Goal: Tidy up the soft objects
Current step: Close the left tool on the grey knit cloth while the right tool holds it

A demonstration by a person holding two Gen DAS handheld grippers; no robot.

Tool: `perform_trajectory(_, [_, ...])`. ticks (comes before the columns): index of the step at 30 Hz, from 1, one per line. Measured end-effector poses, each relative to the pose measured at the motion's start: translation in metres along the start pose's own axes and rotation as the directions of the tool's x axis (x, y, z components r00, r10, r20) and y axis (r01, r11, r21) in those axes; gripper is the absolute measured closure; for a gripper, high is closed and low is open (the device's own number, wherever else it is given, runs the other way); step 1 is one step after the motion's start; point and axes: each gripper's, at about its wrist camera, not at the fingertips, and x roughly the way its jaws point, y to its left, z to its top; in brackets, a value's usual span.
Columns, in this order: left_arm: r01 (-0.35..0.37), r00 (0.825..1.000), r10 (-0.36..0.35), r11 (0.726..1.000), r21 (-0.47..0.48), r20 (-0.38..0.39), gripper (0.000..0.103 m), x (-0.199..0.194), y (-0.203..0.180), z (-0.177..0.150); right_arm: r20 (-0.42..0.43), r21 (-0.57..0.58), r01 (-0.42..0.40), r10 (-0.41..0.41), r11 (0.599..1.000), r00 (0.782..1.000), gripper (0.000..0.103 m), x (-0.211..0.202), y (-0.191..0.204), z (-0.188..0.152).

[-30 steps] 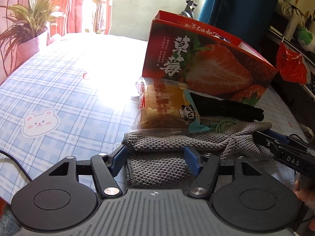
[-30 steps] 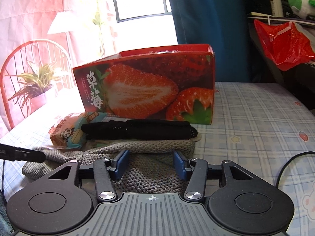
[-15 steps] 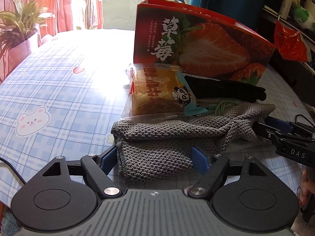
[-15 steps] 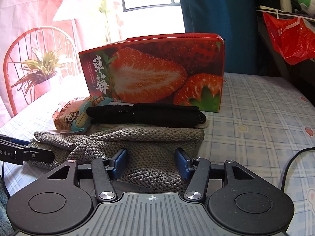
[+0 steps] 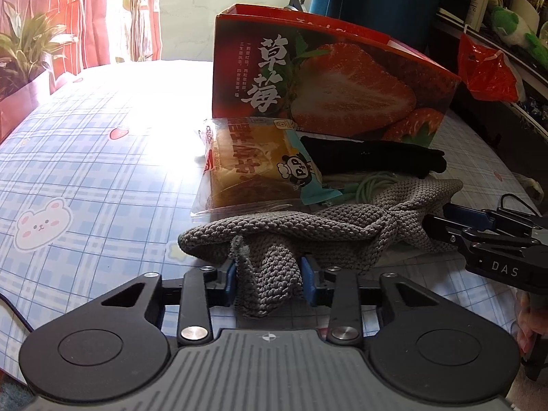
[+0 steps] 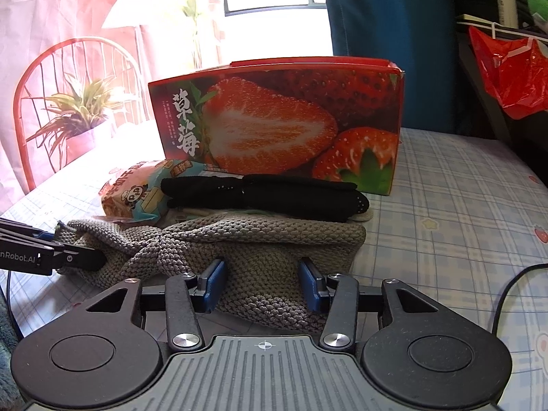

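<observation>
Left claw point(image 5: 269, 279), just closed, clenched on 1 bunched end of the grey knit cloth point(image 5: 328, 229); right claw point(image 6: 262, 284) clamped on the other end. Cloth near the worktop's point(image 5: 85, 171) front edge, apparently held for folding before the strawberry box point(image 6: 281, 126).

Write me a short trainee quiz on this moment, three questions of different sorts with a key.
1. True or false: the black gloves lie inside the strawberry box.
2. Which thing is between the pads of the left tool? A: black gloves. B: grey knitted cloth. C: strawberry box.
3. What animal is printed on the snack packet?

Key:
1. False. They lie on the table in front of the box.
2. B. The jaws have just been closing and now pinch a bunched fold of it.
3. A panda.
</observation>
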Motion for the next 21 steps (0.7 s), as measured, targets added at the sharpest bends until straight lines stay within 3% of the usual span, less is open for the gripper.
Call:
perform_trajectory(3, [0.017,1.000,-0.017,1.000,0.005,0.001,0.074,-0.001,0.000,-0.001,0.001,-0.009,-0.010,0.010,1.000,1.000,0.067,-0.001,0.001,0.000])
perform_trajectory(11, [0.023,1.000,-0.023,1.000,0.004,0.009,0.076,-0.004,0.000,-0.001,0.009,-0.052,-0.016,0.017,0.998,1.000,0.090,-0.006,0.008,0.003])
perform_trajectory(21, [0.039,0.996,-0.040,0.999,0.012,0.081,0.076,-0.025,-0.002,0.004,0.112,-0.054,-0.042,0.048,0.998,0.993,0.097,-0.030,0.010,0.011])
